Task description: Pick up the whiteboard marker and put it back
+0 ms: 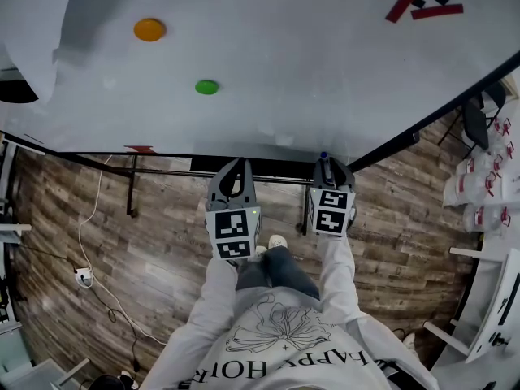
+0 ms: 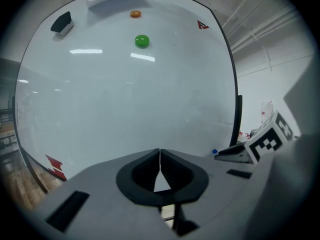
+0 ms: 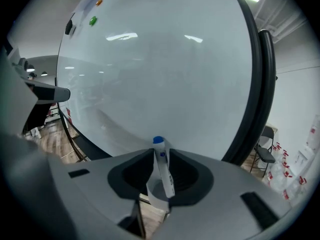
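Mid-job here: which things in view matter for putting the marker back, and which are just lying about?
Job:
- whiteboard marker, gripped in the right tool
- whiteboard, probably where it goes back

Lying about:
- green magnet
- orange magnet
- eraser
- left tool, shut and empty

Likely an office or meeting room: a large standing whiteboard [image 1: 284,71], wood-plank floor [image 1: 162,242], a folding chair [image 3: 265,155] nearby.
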